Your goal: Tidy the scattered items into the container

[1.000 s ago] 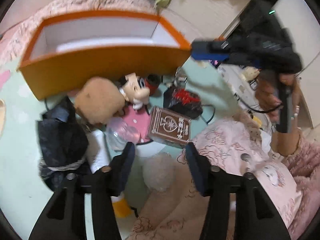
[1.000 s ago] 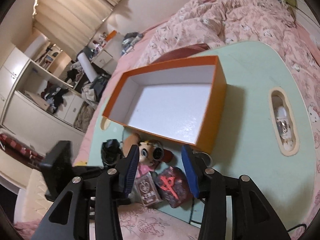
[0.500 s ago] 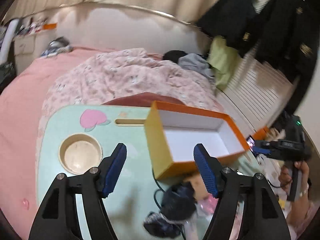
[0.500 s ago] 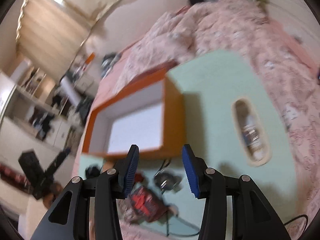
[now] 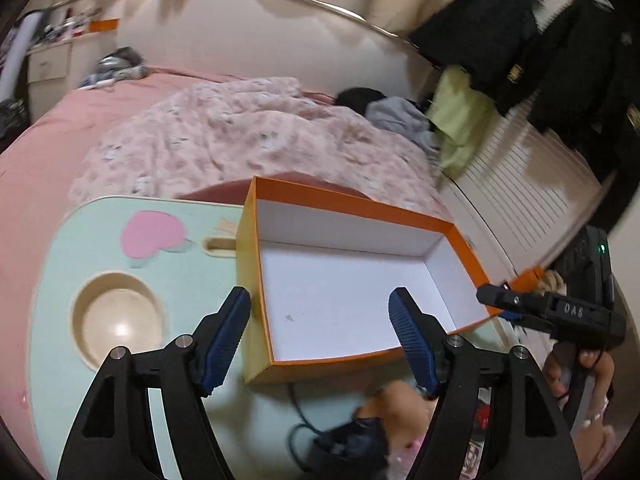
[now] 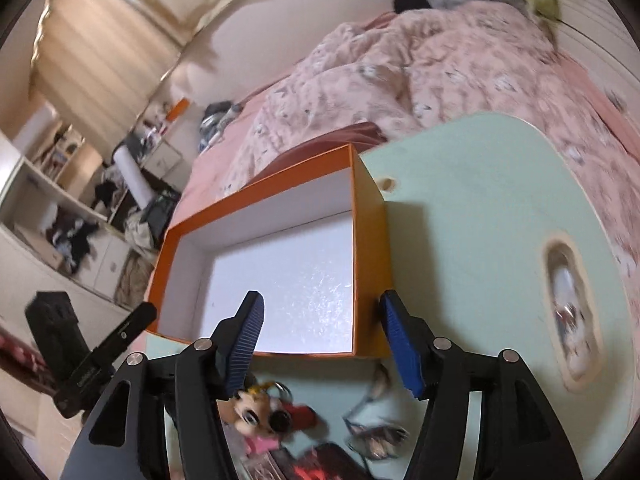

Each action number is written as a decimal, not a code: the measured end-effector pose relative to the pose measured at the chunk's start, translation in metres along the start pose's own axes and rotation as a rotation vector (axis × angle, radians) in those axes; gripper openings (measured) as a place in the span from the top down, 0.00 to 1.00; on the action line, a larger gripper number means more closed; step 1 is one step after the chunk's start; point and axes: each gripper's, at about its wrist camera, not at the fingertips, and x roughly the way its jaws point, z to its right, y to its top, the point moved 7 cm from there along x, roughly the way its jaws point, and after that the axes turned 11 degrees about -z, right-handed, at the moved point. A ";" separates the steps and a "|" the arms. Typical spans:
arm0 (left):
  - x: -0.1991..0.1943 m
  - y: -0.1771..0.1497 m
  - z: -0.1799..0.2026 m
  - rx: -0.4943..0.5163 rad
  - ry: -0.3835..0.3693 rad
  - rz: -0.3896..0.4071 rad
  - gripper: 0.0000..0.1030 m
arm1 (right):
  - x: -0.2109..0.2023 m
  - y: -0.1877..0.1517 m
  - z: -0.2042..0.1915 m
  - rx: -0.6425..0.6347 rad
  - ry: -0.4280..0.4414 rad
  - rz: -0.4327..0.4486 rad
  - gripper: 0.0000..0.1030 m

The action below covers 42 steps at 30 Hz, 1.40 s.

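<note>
Left wrist view: left gripper (image 5: 320, 334) above the mint table (image 5: 68, 248), jaws apart, nothing between the pads, near corner of the orange box (image 5: 360, 216) framed between the blue fingers (image 5: 224, 340) but untouched. Box open-topped, white inside, empty, standing on the table toward its far edge. To the left of the box a round cup recess (image 5: 118, 322), a pink heart mark (image 5: 154, 234) and a slot (image 5: 220, 245) just beside the box's left wall. Below the box, at the near edge, a blurred heap: a dark cable (image 5: 298, 412), a black bundle (image 5: 352, 448), something tan and pink (image 5: 400, 404); too smeared to name further. At right, the right gripper (image 5: 496, 299) seen side-on, held by a hand (image 5: 580, 368). Beyond the table a bed with a pink quilt (image 5: 248, 136).

Right wrist view: right gripper (image 6: 320, 340) over the near right corner of the box (image 6: 372, 200), jaws opening, empty, the box's right wall seen between the pads but not pressed. Under the fingers, on the table (image 6: 472, 208) in front of the box, a small doll (image 6: 256, 412) with a red bit, a red-and-black pouch (image 6: 324, 464), a cable loop (image 6: 376, 436), all outside the box. An oval recess (image 6: 572, 312) on the right of the table, contents blurred. Left gripper (image 6: 132, 324) at lower left, only one black finger showing.
</note>
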 end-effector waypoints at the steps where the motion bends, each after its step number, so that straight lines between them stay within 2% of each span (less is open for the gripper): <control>1: -0.002 0.002 -0.006 -0.016 -0.008 -0.001 0.31 | 0.004 0.002 -0.005 -0.009 -0.005 -0.007 0.41; 4: -0.005 0.004 -0.020 -0.030 -0.032 -0.010 0.31 | 0.014 0.006 -0.016 -0.040 -0.027 -0.020 0.41; 6: -0.012 0.007 -0.028 -0.046 -0.018 0.004 0.31 | 0.016 0.004 -0.020 -0.057 -0.071 -0.021 0.41; 7: -0.017 0.010 -0.032 -0.052 0.016 0.020 0.31 | 0.013 0.003 -0.022 -0.078 -0.136 -0.008 0.41; 9: -0.035 0.017 -0.033 -0.041 0.138 0.064 0.30 | 0.002 0.002 -0.032 -0.136 -0.269 0.044 0.41; 10: -0.041 0.019 -0.029 -0.016 0.197 0.061 0.30 | -0.004 0.003 -0.040 -0.175 -0.321 0.069 0.41; 11: -0.045 0.020 -0.022 0.017 0.242 0.040 0.30 | -0.009 0.003 -0.048 -0.209 -0.353 0.082 0.41; 12: -0.044 0.019 -0.016 0.042 0.254 0.011 0.30 | -0.013 0.004 -0.057 -0.238 -0.374 0.089 0.41; 15: -0.036 0.012 0.004 0.089 0.232 -0.093 0.30 | -0.014 0.002 -0.079 -0.301 -0.424 0.084 0.41; 17: -0.030 0.004 0.011 0.104 0.221 -0.124 0.30 | -0.011 -0.002 -0.085 -0.315 -0.451 0.077 0.41; 22: -0.021 -0.006 0.013 0.107 0.213 -0.160 0.30 | 0.001 -0.008 -0.089 -0.324 -0.443 0.061 0.41; 26: -0.033 -0.008 0.011 0.103 0.210 -0.141 0.30 | -0.001 -0.012 -0.090 -0.322 -0.411 0.058 0.41; 28: -0.042 -0.013 0.013 0.116 0.193 -0.131 0.30 | -0.013 -0.016 -0.092 -0.328 -0.348 0.081 0.41; 30: -0.058 -0.028 0.019 0.176 0.180 -0.134 0.30 | -0.029 -0.026 -0.094 -0.363 -0.269 0.097 0.41; 31: -0.062 -0.036 0.020 0.206 0.178 -0.148 0.30 | -0.038 -0.036 -0.095 -0.397 -0.226 0.096 0.40; 33: -0.068 -0.066 0.019 0.257 0.188 -0.227 0.30 | -0.051 -0.058 -0.091 -0.440 -0.188 0.074 0.39; 36: -0.069 -0.108 0.011 0.239 0.229 -0.332 0.30 | -0.057 -0.095 -0.070 -0.425 -0.230 0.014 0.39; 40: -0.061 -0.148 0.016 0.204 0.242 -0.388 0.30 | -0.049 -0.142 -0.046 -0.348 -0.312 -0.108 0.39; 42: -0.054 -0.159 0.024 0.190 0.231 -0.383 0.30 | -0.037 -0.160 -0.038 -0.326 -0.341 -0.171 0.39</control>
